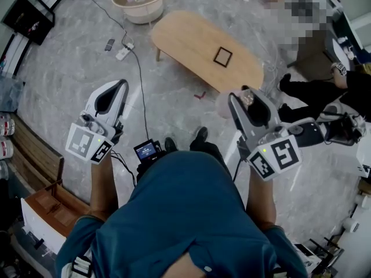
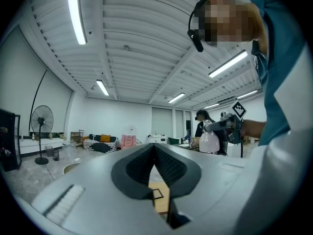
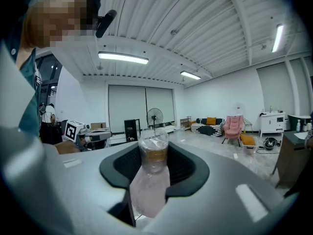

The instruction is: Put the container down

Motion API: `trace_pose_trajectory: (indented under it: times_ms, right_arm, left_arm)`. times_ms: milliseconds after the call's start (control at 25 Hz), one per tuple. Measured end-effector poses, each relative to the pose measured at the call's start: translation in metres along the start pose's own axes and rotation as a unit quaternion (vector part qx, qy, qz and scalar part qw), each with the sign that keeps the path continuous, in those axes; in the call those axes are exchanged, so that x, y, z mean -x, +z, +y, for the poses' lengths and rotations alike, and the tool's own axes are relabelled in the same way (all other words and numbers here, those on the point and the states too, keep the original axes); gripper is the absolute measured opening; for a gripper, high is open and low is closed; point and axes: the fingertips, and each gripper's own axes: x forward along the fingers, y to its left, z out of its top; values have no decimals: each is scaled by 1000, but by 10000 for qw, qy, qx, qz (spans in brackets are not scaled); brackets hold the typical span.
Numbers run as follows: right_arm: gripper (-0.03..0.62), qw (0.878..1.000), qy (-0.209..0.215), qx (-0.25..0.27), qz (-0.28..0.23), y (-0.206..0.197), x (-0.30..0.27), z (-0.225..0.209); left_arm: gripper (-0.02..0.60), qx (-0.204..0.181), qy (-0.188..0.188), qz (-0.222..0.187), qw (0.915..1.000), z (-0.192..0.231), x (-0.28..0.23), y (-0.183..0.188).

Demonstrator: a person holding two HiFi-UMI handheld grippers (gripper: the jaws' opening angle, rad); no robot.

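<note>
My right gripper (image 3: 153, 174) is shut on a clear container (image 3: 154, 153) with brownish contents, wrapped in a thin pinkish plastic bag (image 3: 148, 192). In the head view the right gripper (image 1: 242, 100) is held up in the air, and the bag (image 1: 224, 105) bulges out to the left of its jaws. My left gripper (image 1: 117, 90) is raised at the left with its jaws together and nothing between them. In the left gripper view the pads (image 2: 166, 166) meet, and the right gripper (image 2: 224, 127) with the bag (image 2: 210, 142) shows beyond.
Far below on the marble floor stands an oval wooden table (image 1: 197, 39) with a black square frame (image 1: 222, 55) on it. A round white basket (image 1: 140, 0) and a power strip (image 1: 123, 52) with its cable lie beyond. A seated person (image 1: 316, 91) is at the right.
</note>
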Motion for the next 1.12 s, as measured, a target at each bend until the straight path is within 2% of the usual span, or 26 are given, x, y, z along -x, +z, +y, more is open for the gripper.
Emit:
trace_pose_trajectory:
  times_ms: [200,480,1120]
  right_arm:
    - [153,9999,119,-8,31,2,-16,-15]
    - [153,9988,478,-57,14,4,-52,-43]
    - [153,9907,1358,-21,-8,18,-111,-138]
  left_arm:
    - [-3,43,107,52,9999,8,-12,-4]
    - [-3,5,437,131,9990,23,-33,-5]
    - [-3,-148,1285,201,9914,29,-110,0]
